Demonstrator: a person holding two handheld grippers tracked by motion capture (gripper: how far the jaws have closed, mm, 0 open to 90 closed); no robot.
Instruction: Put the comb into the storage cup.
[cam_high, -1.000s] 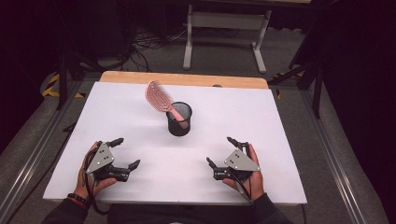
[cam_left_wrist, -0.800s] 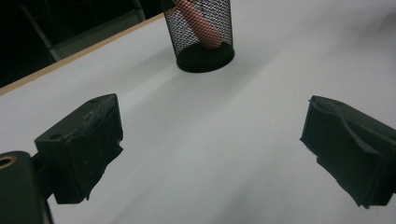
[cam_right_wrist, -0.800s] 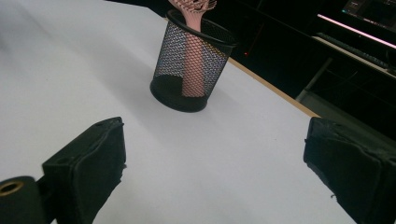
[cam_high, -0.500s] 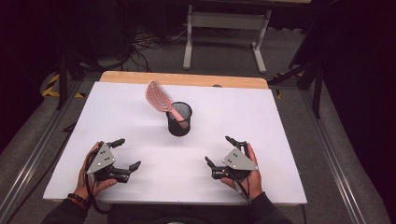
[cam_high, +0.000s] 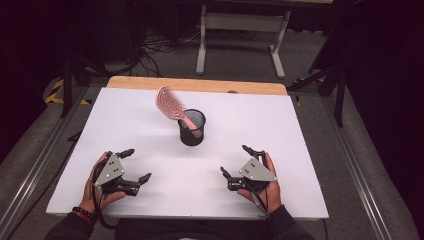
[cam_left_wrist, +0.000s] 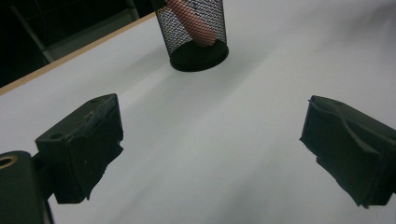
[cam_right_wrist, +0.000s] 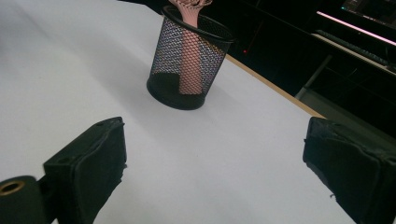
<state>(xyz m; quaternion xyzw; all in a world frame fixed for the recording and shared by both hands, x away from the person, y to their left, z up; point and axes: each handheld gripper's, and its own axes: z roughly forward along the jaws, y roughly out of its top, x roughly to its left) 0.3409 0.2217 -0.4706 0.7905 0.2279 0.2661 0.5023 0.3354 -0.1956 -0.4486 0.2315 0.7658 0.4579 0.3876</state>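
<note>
We see the pink brush (cam_high: 172, 103) standing handle-down in the mesh cup (cam_high: 192, 128) mid-table, leaning toward the far-left corner, while left hand-held gripper (cam_high: 131, 168) and right hand-held gripper (cam_high: 239, 160) rest spread and empty near the near edge, likely idle.
</note>
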